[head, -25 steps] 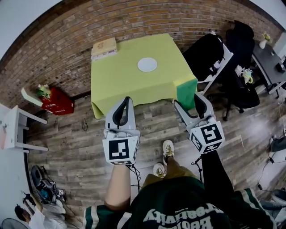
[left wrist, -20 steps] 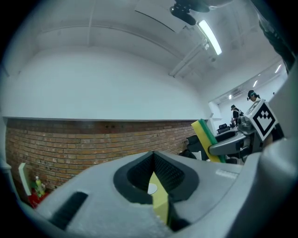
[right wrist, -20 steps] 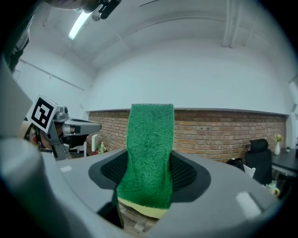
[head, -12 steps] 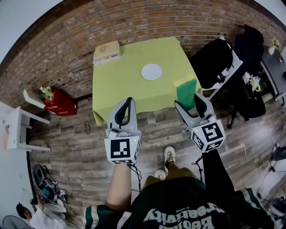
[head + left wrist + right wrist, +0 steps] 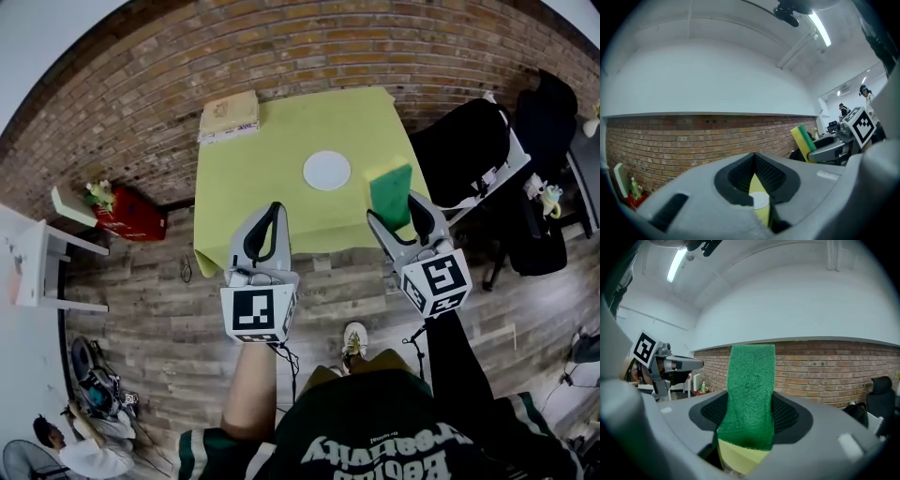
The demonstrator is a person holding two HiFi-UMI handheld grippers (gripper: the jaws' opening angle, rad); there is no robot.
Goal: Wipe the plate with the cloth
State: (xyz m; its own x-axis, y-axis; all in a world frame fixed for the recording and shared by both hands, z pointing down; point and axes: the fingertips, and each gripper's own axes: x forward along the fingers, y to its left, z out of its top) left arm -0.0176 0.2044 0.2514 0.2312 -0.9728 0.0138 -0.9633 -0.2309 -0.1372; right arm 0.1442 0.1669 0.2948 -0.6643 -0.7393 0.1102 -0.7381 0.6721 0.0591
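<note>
Brick wall [image 5: 141,84]: runs behind the table; less of it shows above the table than a second ago.
Wooden floor [image 5: 141,319]: the strip between the table's near edge and the grippers is narrower than before.
Table [image 5: 272,155]: under a yellow-green cover, lower and closer in the head view than a second ago, its near edge now just beyond the gripper tips.
Person: standing over the floor in a dark green shirt, one shoe [image 5: 352,339] showing where two showed a second ago.
Black chair [image 5: 464,155]: at the table's right side, pushed further toward the picture's right edge.
Left gripper [image 5: 269,214]: jaws closed tip to tip with nothing between them; through the slit below the tips only the table cover and plate show. Unchanged from earlier.
Right gripper [image 5: 392,208]: jaws clamped on the cloth, same grasp as before.
Cloth [image 5: 750,390]: a thick pad, green face and yellow back, upright between the right jaws; in the head view it now overlaps the table's near right corner.
Plate [image 5: 326,171]: white, round, flat on the table right of centre, apart from both grippers but nearer to them than before.
</note>
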